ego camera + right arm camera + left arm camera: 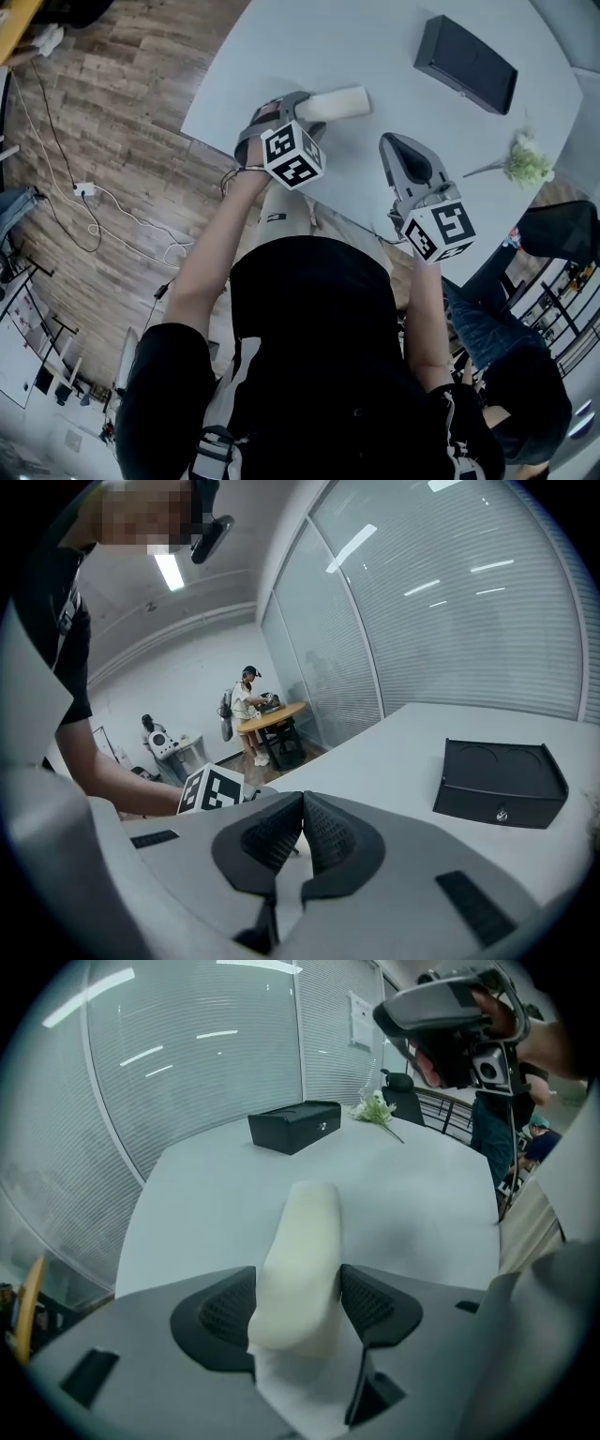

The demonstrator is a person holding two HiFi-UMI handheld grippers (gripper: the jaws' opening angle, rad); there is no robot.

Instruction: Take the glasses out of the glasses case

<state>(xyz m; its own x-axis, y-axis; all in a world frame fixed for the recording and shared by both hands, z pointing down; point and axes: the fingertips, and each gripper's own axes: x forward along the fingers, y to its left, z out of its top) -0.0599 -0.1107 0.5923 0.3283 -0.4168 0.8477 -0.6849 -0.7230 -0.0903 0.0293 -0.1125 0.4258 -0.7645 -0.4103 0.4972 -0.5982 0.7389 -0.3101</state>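
Head view: our left gripper point(302, 111), at top centre, has the near end of the cream glasses case point(339, 102), which lies flat on the white table point(375, 37). The right gripper point(392, 142) hangs just right of it, not touching. A black box point(466, 64) sits upper right, well apart.

Left gripper view: the jaws pinch the case by its sides. The lid looks closed. We judge this a steadying hold, so the other tool can work the lid.

Right gripper view: jaws pressed together, nothing between them, carried above the table. No glasses visible; presumably inside the case.
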